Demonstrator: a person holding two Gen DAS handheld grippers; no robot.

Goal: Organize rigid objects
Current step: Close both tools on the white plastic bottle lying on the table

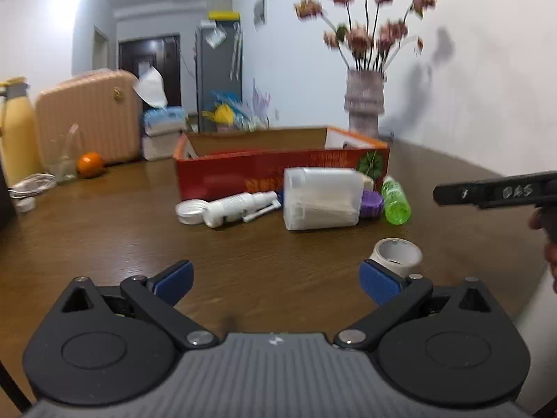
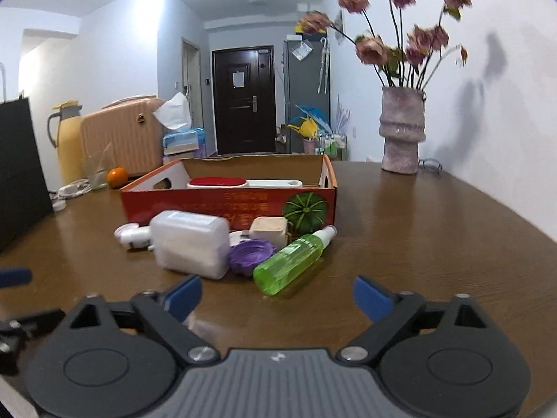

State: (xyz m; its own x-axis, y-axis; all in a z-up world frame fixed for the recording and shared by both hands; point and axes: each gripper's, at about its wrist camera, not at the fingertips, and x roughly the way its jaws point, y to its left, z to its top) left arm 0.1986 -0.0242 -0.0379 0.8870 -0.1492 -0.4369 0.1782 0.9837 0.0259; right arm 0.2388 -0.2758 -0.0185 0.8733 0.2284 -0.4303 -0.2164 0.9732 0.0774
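Note:
A red cardboard box [image 1: 243, 177] [image 2: 195, 202] stands open on the brown table; a red and white item [image 2: 243, 183] lies inside. In front of it lie a white spray bottle [image 1: 240, 205] [image 2: 134, 235], a translucent white container [image 1: 320, 196] [image 2: 189, 244], a purple lid [image 1: 370, 202] [image 2: 249, 254], a cream block [image 2: 269, 230] and a green spray bottle [image 1: 395, 200] [image 2: 292, 264]. A tape roll [image 1: 398, 252] sits by my left gripper's right finger. My left gripper [image 1: 275, 278] is open and empty. My right gripper [image 2: 278, 296] is open and empty, just short of the green bottle.
A vase of flowers [image 1: 363, 104] [image 2: 402, 129] stands at the back right by the wall. A pink case [image 1: 90, 118] [image 2: 118, 136], a yellow flask [image 1: 17, 132] [image 2: 68, 139], an orange [image 1: 89, 164] [image 2: 116, 176] and tissue boxes [image 1: 163, 129] are at the back left. A dark panel [image 2: 19, 170] stands left.

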